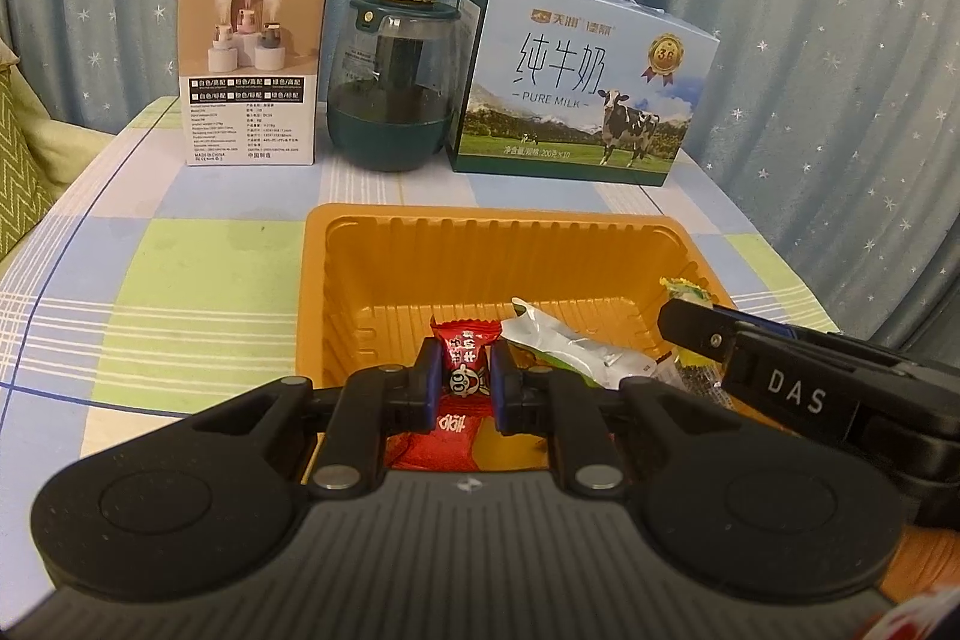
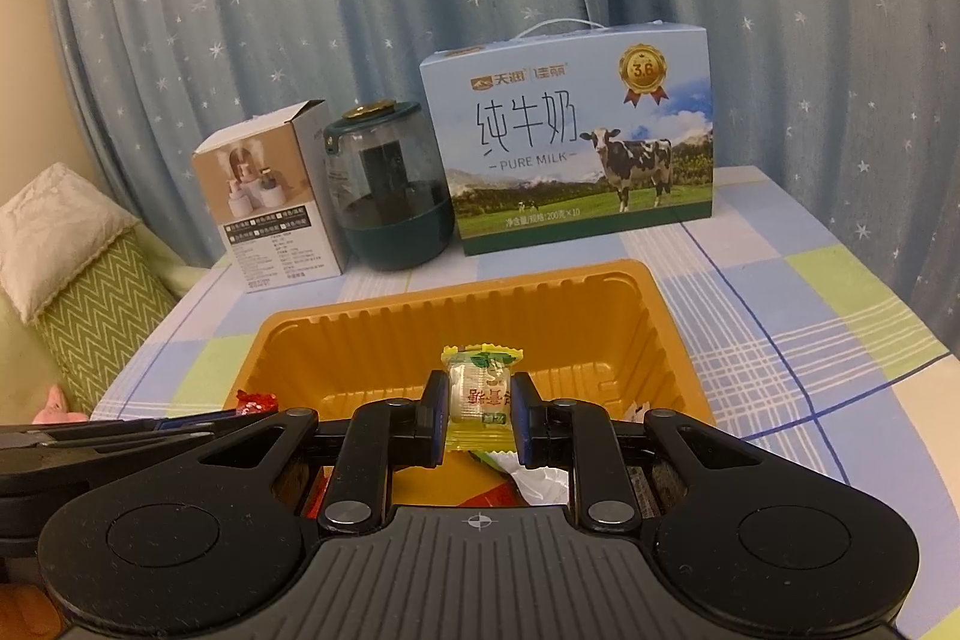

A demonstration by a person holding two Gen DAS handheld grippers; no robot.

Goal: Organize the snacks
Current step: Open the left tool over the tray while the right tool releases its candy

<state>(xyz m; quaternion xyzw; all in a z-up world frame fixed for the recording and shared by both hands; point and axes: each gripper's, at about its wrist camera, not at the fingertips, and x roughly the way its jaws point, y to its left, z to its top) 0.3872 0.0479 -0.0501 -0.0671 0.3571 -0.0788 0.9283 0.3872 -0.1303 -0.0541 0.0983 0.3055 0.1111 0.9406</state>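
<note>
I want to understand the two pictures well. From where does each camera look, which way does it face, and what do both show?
Left wrist: sits on the left gripper, looks forward and down into the orange tray; its fingers clamp a red candy; the right gripper enters from the right.
Right wrist: sits on the right gripper, faces the same tray; its fingers clamp a yellow candy.
Shared: tray, milk box, jar, white box, curtain.

A blue star-print curtain (image 2: 300, 10) hangs behind the checked tablecloth (image 1: 150, 280), a green zigzag cushion (image 2: 96, 304) at left.
</note>
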